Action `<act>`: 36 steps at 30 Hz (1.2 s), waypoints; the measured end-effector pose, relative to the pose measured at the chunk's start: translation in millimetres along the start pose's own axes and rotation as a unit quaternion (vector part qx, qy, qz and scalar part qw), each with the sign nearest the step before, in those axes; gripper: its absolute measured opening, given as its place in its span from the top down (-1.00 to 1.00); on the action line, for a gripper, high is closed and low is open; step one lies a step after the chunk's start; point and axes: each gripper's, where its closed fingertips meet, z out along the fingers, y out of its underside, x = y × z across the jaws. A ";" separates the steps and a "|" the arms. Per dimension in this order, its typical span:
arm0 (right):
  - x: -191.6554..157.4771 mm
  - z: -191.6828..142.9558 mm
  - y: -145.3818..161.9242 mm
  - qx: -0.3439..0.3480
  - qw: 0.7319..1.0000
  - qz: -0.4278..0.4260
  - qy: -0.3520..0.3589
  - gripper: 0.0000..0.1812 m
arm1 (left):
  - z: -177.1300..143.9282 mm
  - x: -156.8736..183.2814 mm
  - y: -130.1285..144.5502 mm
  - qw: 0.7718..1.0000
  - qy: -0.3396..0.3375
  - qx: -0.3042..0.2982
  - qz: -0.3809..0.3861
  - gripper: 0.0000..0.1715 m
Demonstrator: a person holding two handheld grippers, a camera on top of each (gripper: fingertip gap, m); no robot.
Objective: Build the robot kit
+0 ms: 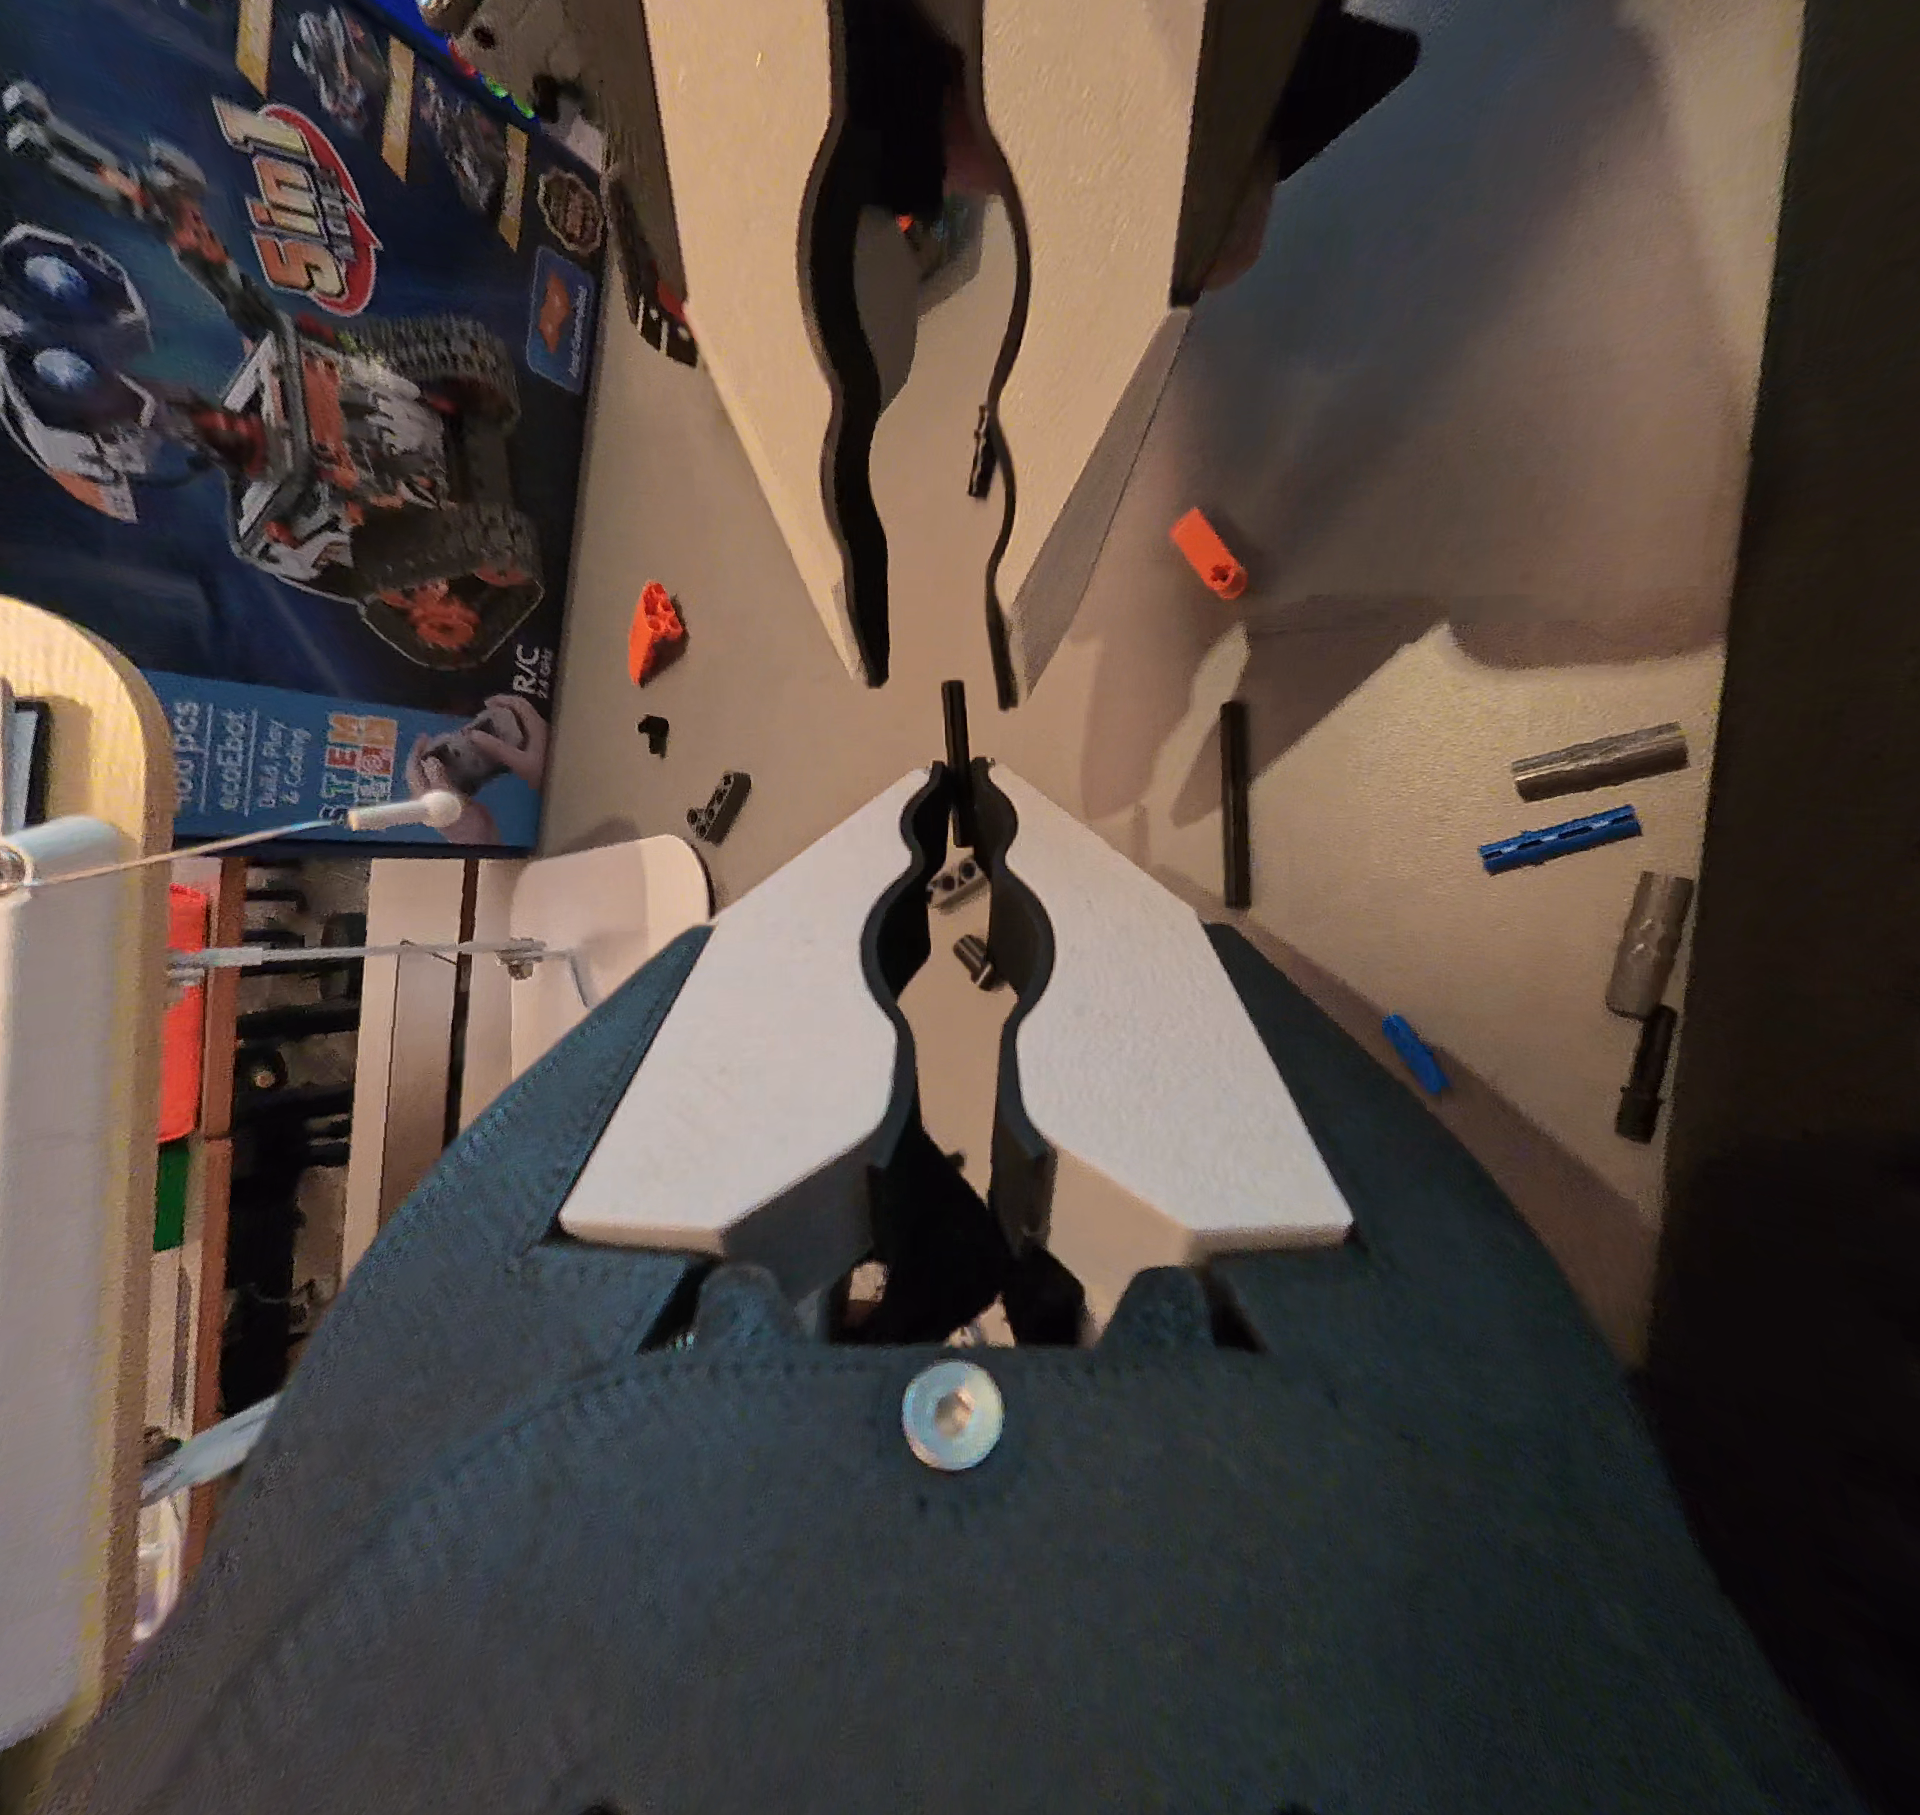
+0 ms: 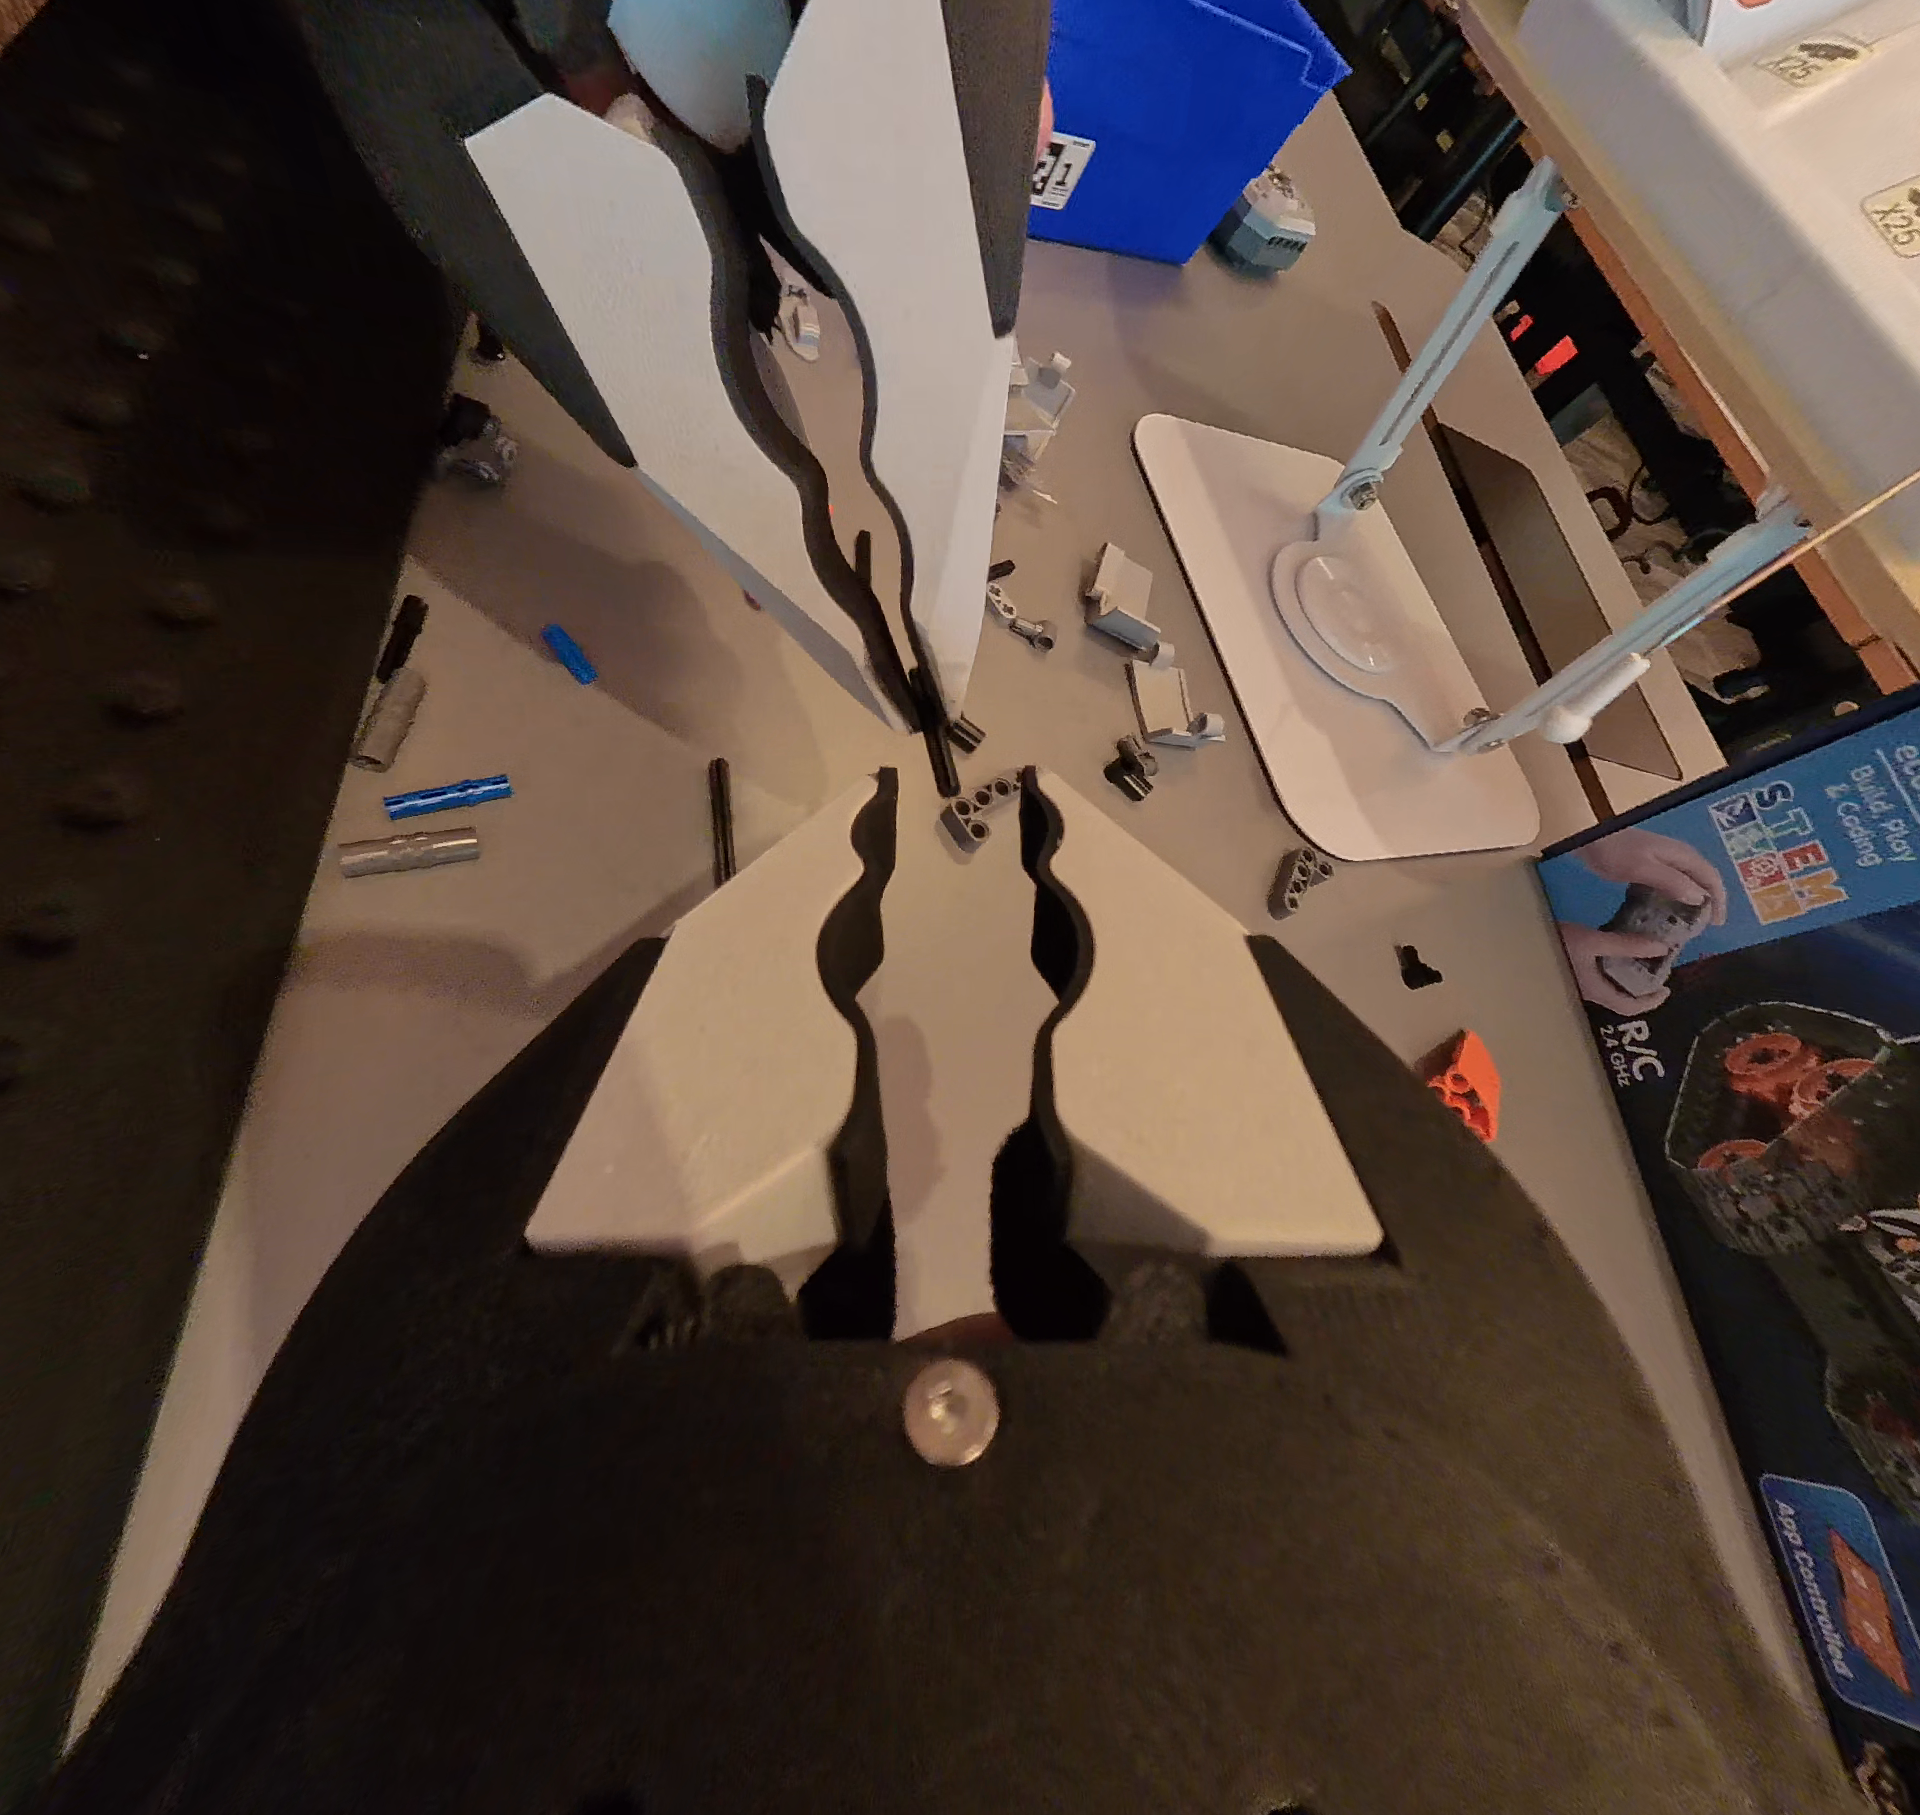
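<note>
Pinching a thin black rod (image 1: 954, 726) w/ my left gripper (image 1: 961, 773). Jaws are nearly shut on it, only the very tips grip, and the rod's far end pokes out past them. My guess is it's held by one end so the free end stays usable. My right gripper (image 2: 958, 780) faces it tip to tip w/ its jaws part open and nothing in them. The rod's free end sits right at that gap.

Seen btwn the right tips, a small grey L-shaped beam (image 2: 977, 809) lies on the grey table (image 1: 1403, 705); can't tell if either finger touches it. The rest is spread loose around us, prob so each bit can be picked singly: an orange wedge (image 1: 657, 627) to the left, an orange block (image 1: 1210, 552), a blue pin (image 1: 1558, 838) and a grey tube (image 1: 1600, 759) to the right.

Re writing: the big dark-blue toy kit box (image 1: 260, 415) at far left has a tracked-vehicle pic plus logos and printed text. A blue bin (image 2: 1164, 103) at the far side carries a small b/w tag.
</note>
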 end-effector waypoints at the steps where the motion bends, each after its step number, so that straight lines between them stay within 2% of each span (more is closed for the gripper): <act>1: -1.7 0.1 -0.2 0.000 1.000 -0.002 -0.004 0.78 | 0.9 2.3 -2.7 1.000 0.003 0.002 0.006 0.97; 6: -7.9 1.0 2.4 -0.011 1.000 -0.019 -0.010 0.98 | 3.0 4.0 -10.3 0.999 -0.007 0.009 0.033 0.97; 14: -8.4 -3.0 0.0 -0.001 1.000 -0.018 -0.016 0.99 | -0.3 1.5 -13.4 0.999 -0.021 0.031 0.018 0.95; 19: -4.8 -7.9 2.4 -0.001 1.000 -0.010 -0.014 1.00 | -12.3 -13.2 1.0 0.998 -0.054 0.021 -0.015 0.83; 23: 5.2 -13.2 9.8 -0.006 1.000 -0.004 0.001 0.99 | -43.8 -38.3 37.2 0.993 -0.091 -0.015 -0.068 0.81; 27: 12.0 -18.0 14.8 -0.005 1.000 0.008 0.005 0.99 | -80.7 -50.7 97.5 0.983 -0.110 -0.101 -0.109 0.85; 31: 11.6 -19.3 15.7 -0.005 1.000 0.007 0.004 0.99 | -104.0 -31.0 138.0 0.974 -0.070 -0.166 -0.138 0.85; 36: 8.2 -17.5 17.2 -0.009 1.000 0.003 -0.002 0.99 | -101.5 -13.8 165.8 0.962 -0.050 -0.214 -0.163 0.81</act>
